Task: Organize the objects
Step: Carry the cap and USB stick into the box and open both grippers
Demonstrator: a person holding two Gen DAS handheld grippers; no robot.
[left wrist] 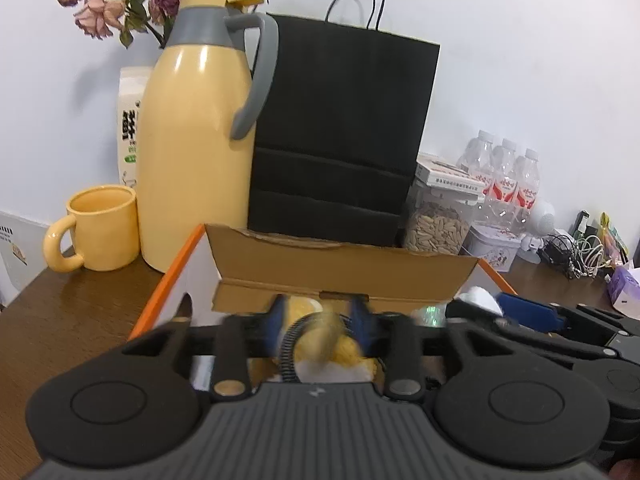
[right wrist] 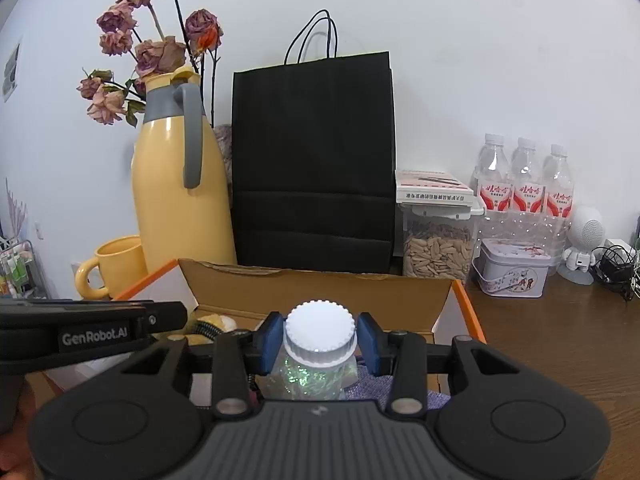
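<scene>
My right gripper (right wrist: pixel 319 343) is clamped on the white-capped glitter jar (right wrist: pixel 318 336) over the open cardboard box (right wrist: pixel 320 284), while my left gripper (left wrist: pixel 319 322) pinches a blurred yellow plush thing (left wrist: pixel 320 340) above that same box.

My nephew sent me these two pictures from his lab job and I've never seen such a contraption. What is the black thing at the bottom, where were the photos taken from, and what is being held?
The black thing is a hand-held two-finger gripper; a person holds one in each hand, and a wide-angle camera on each looks along its fingers. One picture comes from the left gripper, the other from the right gripper. Both reach into an open cardboard box on a wooden table. The right one grips a small jar with a white lid, glitter inside. The left one seems to pinch a blurred yellow object. Behind stand a yellow jug, a yellow mug, a black paper bag and water bottles.
</scene>
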